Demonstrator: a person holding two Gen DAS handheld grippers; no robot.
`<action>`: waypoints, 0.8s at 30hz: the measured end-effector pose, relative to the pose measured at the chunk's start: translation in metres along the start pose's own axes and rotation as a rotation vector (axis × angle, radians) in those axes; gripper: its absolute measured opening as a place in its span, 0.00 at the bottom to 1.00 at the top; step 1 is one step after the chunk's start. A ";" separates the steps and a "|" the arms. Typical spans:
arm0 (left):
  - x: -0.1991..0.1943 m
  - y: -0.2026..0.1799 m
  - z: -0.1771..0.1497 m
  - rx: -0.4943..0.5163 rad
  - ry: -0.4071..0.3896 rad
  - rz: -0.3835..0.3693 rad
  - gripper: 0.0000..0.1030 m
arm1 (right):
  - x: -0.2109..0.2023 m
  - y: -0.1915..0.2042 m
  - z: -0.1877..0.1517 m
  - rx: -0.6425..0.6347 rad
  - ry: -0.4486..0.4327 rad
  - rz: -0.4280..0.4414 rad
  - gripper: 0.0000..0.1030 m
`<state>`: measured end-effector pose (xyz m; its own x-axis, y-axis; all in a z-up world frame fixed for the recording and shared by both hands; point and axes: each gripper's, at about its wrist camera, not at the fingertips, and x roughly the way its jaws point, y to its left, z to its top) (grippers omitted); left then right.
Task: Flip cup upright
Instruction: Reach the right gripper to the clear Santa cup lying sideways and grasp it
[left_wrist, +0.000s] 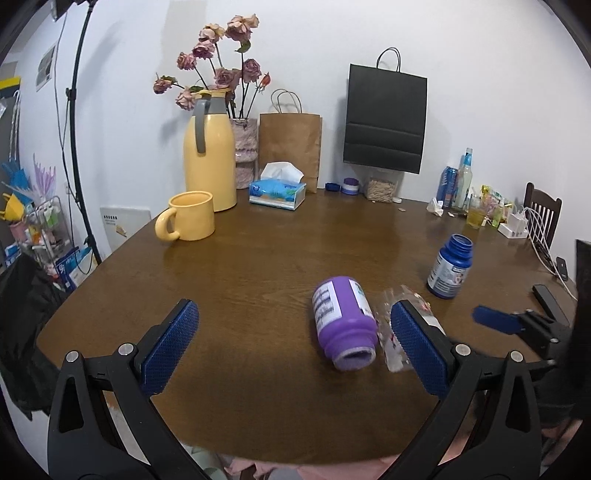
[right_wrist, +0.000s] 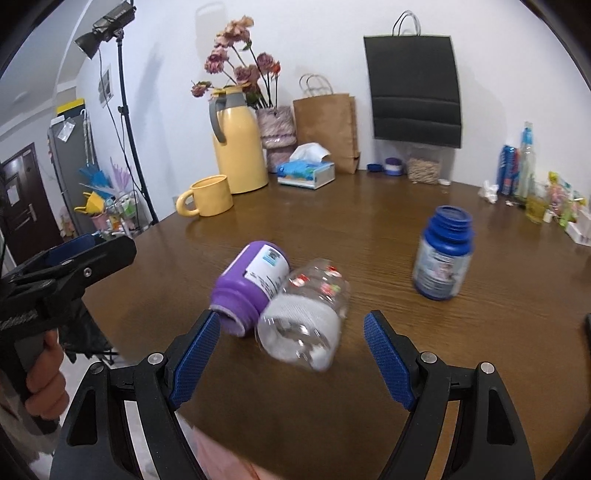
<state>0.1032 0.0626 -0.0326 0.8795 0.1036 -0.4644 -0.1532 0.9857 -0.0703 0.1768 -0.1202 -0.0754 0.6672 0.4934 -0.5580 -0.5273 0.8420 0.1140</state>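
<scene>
Left wrist view: the left tongs (left_wrist: 293, 347) stand wide over the brown bench (left_wrist: 258, 266), gripping nothing. Between the blue pads lies a purple bottle (left_wrist: 341, 319) on its side, mouth toward the camera. The clear cup (left_wrist: 397, 332), also on its side, sits touching the bottle at 3 o'clock; the right-hand pad (left_wrist: 417, 347) hides much of it and blur smears the rest. At 2 o'clock a blue bottle (left_wrist: 450, 266) stands upright. The right tongs (left_wrist: 495, 319) enter at 3 o'clock, only partly in frame. At 10 o'clock stand a yellow mug (left_wrist: 188, 216) and a yellow flask (left_wrist: 209, 151), with a tissue box (left_wrist: 277, 191) beside them and two paper bags against the wall.

Right wrist view: the right tongs (right_wrist: 291, 350) gape wide and empty. The cup (right_wrist: 304, 314) lies on its side between the pads, open end toward the lens, blurred, pressed against the purple bottle (right_wrist: 251, 282) at its 10 o'clock. The left pad (right_wrist: 195, 358) covers the edge of the bottle's mouth. The blue bottle (right_wrist: 443, 254) stands at 2 o'clock, well apart. The left tongs (right_wrist: 70, 254) show at 9 o'clock from the side, tips cut off, their spread unreadable here. The mug (right_wrist: 208, 195) and flask (right_wrist: 240, 147) stand at 11 o'clock.
</scene>
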 end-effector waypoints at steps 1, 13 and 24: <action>0.006 -0.001 0.003 0.001 0.005 0.000 1.00 | 0.012 0.000 0.003 0.003 0.015 -0.003 0.82; 0.064 -0.044 0.033 0.081 0.092 -0.096 1.00 | 0.027 -0.029 0.004 -0.078 0.068 -0.025 0.47; 0.148 -0.145 0.031 0.205 0.438 -0.340 0.65 | -0.005 -0.053 -0.010 -0.192 0.061 -0.109 0.45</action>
<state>0.2695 -0.0605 -0.0633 0.5890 -0.2447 -0.7702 0.2334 0.9639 -0.1278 0.1963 -0.1693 -0.0869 0.6959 0.3831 -0.6074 -0.5481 0.8298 -0.1046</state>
